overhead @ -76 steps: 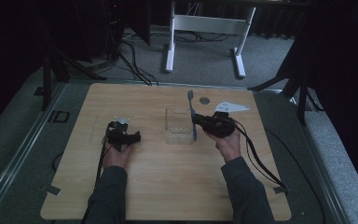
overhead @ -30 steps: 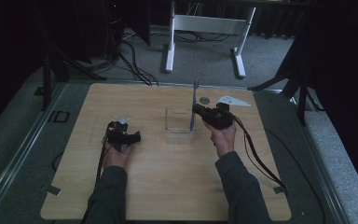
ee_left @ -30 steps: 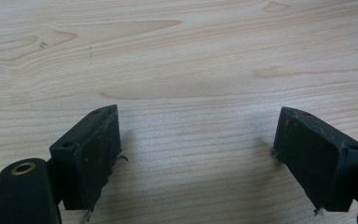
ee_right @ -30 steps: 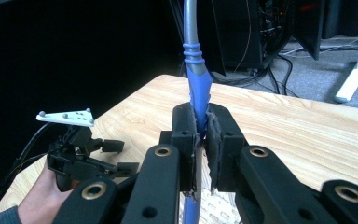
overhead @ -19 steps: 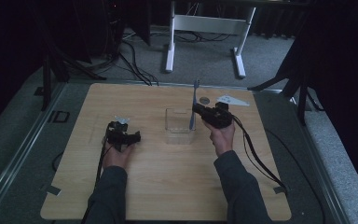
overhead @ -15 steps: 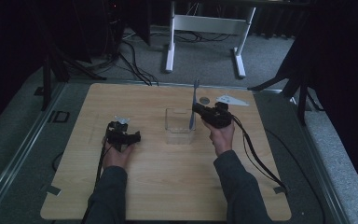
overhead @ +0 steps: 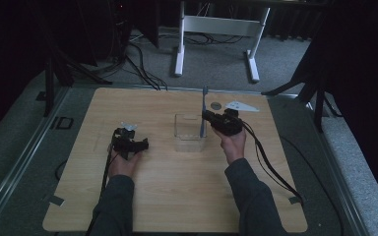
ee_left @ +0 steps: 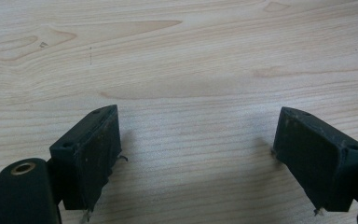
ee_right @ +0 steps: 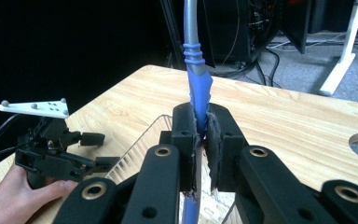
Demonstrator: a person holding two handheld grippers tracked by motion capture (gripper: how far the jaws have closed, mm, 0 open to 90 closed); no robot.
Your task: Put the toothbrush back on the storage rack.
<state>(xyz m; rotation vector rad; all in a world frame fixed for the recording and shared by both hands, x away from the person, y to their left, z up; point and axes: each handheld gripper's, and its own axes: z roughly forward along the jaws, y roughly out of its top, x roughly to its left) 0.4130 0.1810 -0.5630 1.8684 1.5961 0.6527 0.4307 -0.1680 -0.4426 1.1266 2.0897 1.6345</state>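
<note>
Step in hand: the right gripper (overhead: 207,118) holds a blue-and-grey handled utensil (ee_right: 195,70) upright over the clear container (overhead: 189,132), its lower end dipping inside the container's right side; this reads as the placing stage, not yet released.
Utensil: a slim stick with a blue grip and ribbed grey upper stem, probably a toothbrush or small spatula (the head is too small and dim to tell in the high view). It stands near vertical, top towards the far edge of the table (overhead: 157,196).
Right gripper state: jaws pressed together on the blue part of the handle, pads squeezing it from both sides in the right gripper view.
Right hand pose: the hand (overhead: 231,142) sits just right of the container, forearm coming in from the near right, the gripper pointing left and level.
Left gripper (ee_left: 200,154): jaws standing well apart, nothing between them, bare wood below; it rests left of the container, well apart from it.
Left hand pose: the hand (overhead: 123,160) lies low on the table, idle.
Next move calls for: lowering the utensil until its end rests on the container floor, then easing the jaws apart so it leans against the wall rather than tipping the light container.
</note>
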